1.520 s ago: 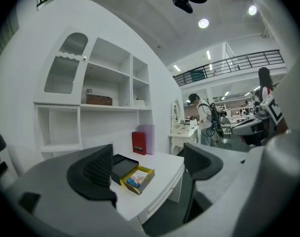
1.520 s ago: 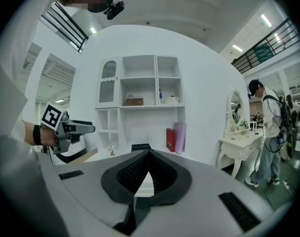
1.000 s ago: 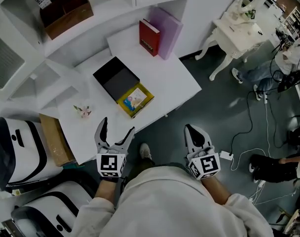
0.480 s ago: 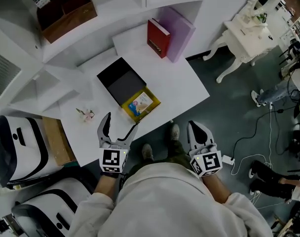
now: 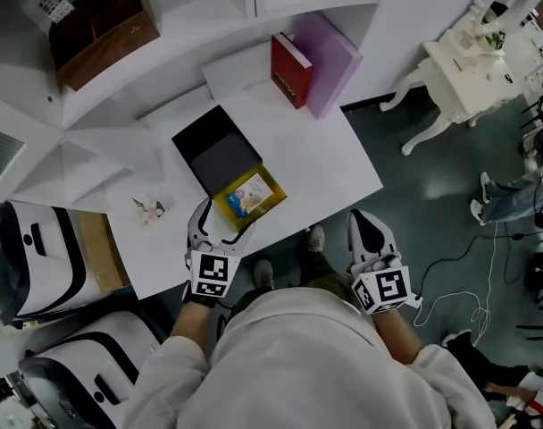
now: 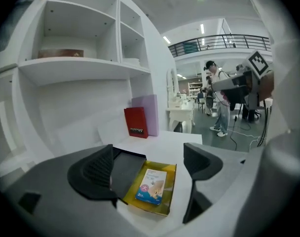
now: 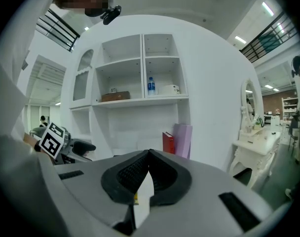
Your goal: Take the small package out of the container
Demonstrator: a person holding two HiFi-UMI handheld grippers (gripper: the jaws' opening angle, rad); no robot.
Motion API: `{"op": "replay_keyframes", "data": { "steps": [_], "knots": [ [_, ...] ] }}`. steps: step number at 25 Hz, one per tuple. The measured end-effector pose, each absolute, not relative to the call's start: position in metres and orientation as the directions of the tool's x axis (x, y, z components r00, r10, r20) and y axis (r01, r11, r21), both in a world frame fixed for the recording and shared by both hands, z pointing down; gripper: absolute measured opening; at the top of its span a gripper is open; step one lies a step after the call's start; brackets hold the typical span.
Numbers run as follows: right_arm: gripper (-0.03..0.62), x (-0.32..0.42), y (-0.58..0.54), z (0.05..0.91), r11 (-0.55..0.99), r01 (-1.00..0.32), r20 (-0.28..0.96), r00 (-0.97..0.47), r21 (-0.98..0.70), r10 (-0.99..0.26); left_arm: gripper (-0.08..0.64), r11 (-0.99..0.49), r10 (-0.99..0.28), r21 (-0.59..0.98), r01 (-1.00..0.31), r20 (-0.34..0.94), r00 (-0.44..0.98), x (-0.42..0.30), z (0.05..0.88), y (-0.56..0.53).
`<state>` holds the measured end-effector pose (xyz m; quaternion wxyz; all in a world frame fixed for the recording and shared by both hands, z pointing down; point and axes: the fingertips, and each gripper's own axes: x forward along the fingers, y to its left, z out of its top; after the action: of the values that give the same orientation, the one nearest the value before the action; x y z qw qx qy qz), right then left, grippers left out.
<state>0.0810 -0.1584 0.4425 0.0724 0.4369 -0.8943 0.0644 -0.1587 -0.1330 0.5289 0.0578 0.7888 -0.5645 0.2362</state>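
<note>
Small package (image 6: 152, 185) lies in yellow container (image 6: 170, 184) (black lid (image 5: 213, 150) alongside); left tool (image 5: 220, 222) spread wide, right tool (image 5: 363, 216) pressed together

Lab hall with mock room: white shelving (image 5: 196, 5), floor cables (image 5: 451, 248), mezzanine railing (image 6: 220, 41).

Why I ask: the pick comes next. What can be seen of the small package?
The small package is a flat rectangular box, cardboard by its look, with a pale printed face, a blue band at one end and a small picture. It lies flat, face up, inside the shallow yellow container, resting on its floor with yellow showing round it. The container sits near the front edge of the white table, next to a black box. The left tool is just short of it, jaws apart, touching nothing.
</note>
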Motion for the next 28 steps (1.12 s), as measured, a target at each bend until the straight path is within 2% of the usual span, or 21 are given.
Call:
{"op": "replay_keyframes", "data": {
  "steps": [11,24,28],
  "knots": [
    [0.025,0.129,-0.184,0.456,0.531,-0.846,0.234,-0.528,-0.054,-0.817,0.446,-0.469,-0.744,-0.250,-0.847,0.628,0.226,-0.151,0.613,-0.175],
    [0.025,0.169,-0.197,0.467,0.465,-0.884,0.279,-0.457,-0.039,-0.845,0.443,-0.572,-0.547,-0.204,-0.795,0.817,0.184,-0.149,0.719,-0.196],
    [0.025,0.180,-0.202,0.468,0.450,-0.892,0.291,-0.439,-0.033,-0.850,0.417,-0.590,-0.493,-0.204,-0.781,0.857,0.148,-0.152,0.746,-0.201]
  ]
}}
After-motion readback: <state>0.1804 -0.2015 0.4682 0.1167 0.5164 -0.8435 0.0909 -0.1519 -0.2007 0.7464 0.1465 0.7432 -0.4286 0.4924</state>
